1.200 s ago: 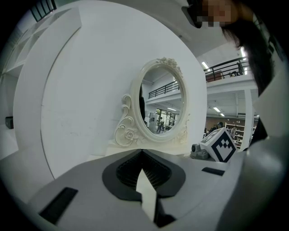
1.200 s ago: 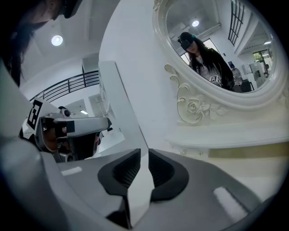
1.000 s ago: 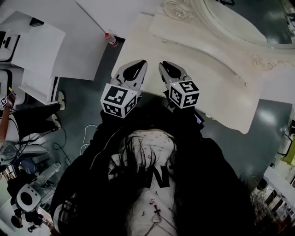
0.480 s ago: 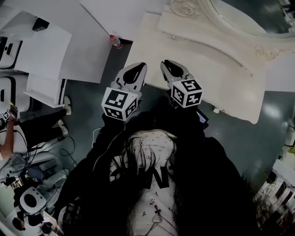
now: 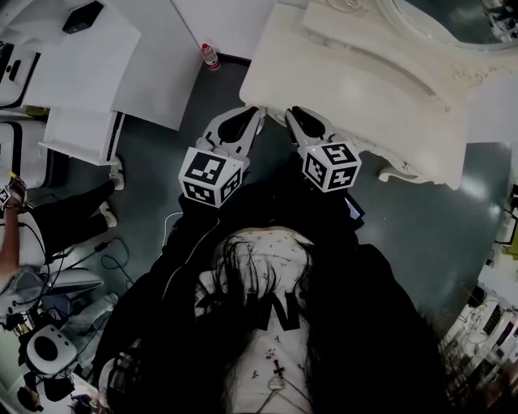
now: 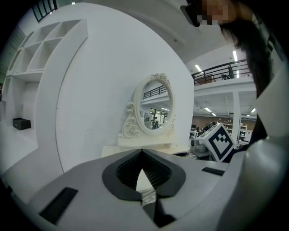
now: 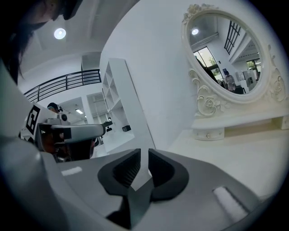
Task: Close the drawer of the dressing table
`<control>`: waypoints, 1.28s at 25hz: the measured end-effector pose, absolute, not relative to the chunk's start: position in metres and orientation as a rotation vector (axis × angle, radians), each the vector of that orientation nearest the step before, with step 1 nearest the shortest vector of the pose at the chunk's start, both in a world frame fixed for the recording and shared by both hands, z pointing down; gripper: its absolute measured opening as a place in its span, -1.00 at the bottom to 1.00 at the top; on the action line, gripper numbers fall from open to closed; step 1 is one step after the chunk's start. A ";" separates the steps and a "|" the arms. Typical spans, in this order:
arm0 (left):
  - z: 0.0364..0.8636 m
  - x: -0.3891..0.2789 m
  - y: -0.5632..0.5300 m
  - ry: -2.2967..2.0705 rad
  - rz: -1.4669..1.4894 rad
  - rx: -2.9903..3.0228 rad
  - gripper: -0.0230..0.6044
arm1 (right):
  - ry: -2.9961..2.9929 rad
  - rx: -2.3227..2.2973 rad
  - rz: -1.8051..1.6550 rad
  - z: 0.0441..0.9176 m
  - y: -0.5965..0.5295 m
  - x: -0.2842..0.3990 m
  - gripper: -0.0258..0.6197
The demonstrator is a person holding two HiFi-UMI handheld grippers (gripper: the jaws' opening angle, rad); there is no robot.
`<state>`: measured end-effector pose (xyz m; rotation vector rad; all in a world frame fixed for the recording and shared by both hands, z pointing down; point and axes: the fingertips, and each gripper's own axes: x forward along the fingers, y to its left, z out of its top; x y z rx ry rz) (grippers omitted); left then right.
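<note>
The cream dressing table (image 5: 364, 81) with its oval mirror (image 5: 437, 24) fills the top right of the head view. No drawer front juts out from its near edge; the top hides whatever lies below. My left gripper (image 5: 257, 111) and right gripper (image 5: 291, 111) hang side by side just off that near edge, over the floor. Neither holds anything. In the left gripper view the jaw tips (image 6: 142, 150) touch, with the mirror (image 6: 153, 110) ahead. In the right gripper view a narrow gap shows between the tips (image 7: 144, 153), and a small knobbed drawer (image 7: 207, 134) under the mirror (image 7: 226, 54) sits flush.
White shelving units (image 5: 81, 81) stand at the left, with a red-capped bottle (image 5: 210, 57) on the floor by the table's corner. Cables (image 5: 121, 251) and another person's leg (image 5: 73, 214) lie at the left. A curled table leg (image 5: 396, 172) shows at the right.
The table has slid up and away in the head view. The grippers, earlier over its near edge, now hang off it above the floor.
</note>
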<state>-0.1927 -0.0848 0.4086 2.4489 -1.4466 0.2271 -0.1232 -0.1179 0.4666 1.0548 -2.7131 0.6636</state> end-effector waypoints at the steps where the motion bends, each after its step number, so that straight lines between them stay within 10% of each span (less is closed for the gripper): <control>1: 0.411 -0.196 -0.076 -1.435 0.226 2.450 -0.94 | -2.707 1.053 0.665 0.469 -0.106 -0.127 -0.73; 32: 0.417 -0.055 0.074 -1.318 0.195 2.510 -0.94 | -2.694 1.039 0.581 0.465 0.071 -0.007 -0.74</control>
